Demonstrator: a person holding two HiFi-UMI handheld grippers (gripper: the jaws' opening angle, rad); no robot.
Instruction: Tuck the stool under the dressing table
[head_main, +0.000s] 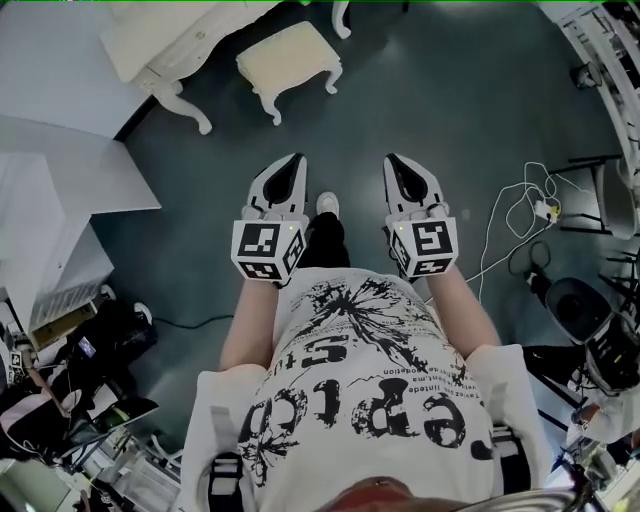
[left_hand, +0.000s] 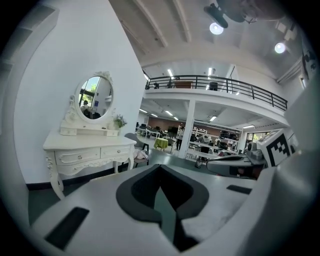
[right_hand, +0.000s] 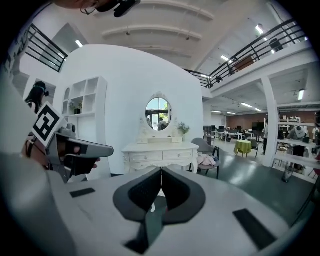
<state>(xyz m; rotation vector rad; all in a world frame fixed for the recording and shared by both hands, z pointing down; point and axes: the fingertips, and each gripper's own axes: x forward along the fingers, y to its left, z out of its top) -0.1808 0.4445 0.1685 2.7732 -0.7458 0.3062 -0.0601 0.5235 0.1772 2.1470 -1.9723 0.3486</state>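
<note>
The dark floor (head_main: 470, 120) fills most of the head view. At its upper left stands the white dressing table (head_main: 150, 40) (an oval mirror (left_hand: 95, 97) rises on top of it). The cream-cushioned stool (head_main: 288, 58) sits out on the floor just beside the table's carved leg, clear of the tabletop. Well short of it, the left gripper (head_main: 295, 160) and right gripper (head_main: 392, 160) are held side by side, each with its jaws pressed together on nothing.
</note>
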